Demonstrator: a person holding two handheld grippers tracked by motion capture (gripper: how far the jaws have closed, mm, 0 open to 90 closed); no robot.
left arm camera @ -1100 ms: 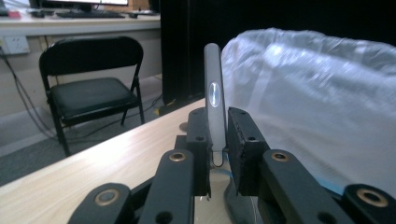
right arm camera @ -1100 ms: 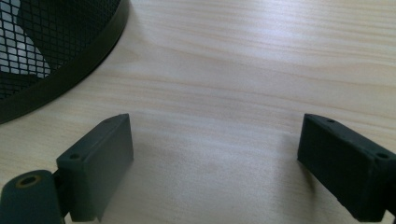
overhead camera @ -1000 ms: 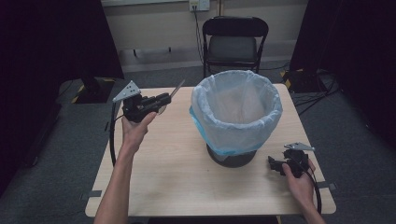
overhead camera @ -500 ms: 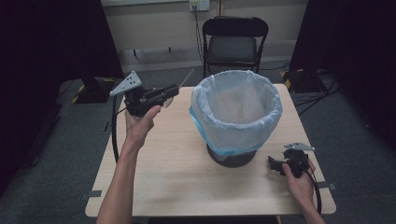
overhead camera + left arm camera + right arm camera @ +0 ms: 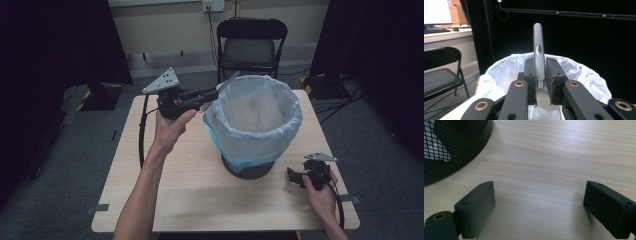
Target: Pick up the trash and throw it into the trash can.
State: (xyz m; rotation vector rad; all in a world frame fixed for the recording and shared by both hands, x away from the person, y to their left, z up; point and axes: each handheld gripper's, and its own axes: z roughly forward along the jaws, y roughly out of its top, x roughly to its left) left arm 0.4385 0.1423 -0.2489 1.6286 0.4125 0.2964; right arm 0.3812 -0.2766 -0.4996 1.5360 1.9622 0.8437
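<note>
A black mesh bin lined with a white-and-blue bag (image 5: 257, 120) stands on the wooden table (image 5: 170, 185). My left gripper (image 5: 212, 94) is held in the air at the bin's left rim, shut on a slim grey metal handle (image 5: 538, 53) that points over the bag's opening (image 5: 506, 72). Which utensil the handle belongs to stays hidden between the pads. My right gripper (image 5: 295, 177) rests low on the table right of the bin's base (image 5: 454, 152), jaws wide apart with bare wood between them (image 5: 539, 205).
A black folding chair (image 5: 251, 47) stands behind the table, with cables on the floor at the right. Dark curtains hang on both sides. A black cable (image 5: 142, 130) trails from the left gripper across the table's left part.
The left gripper has carried the grey handle to the right and upward, from left of the bin up to its rim. The right gripper has stayed put.
</note>
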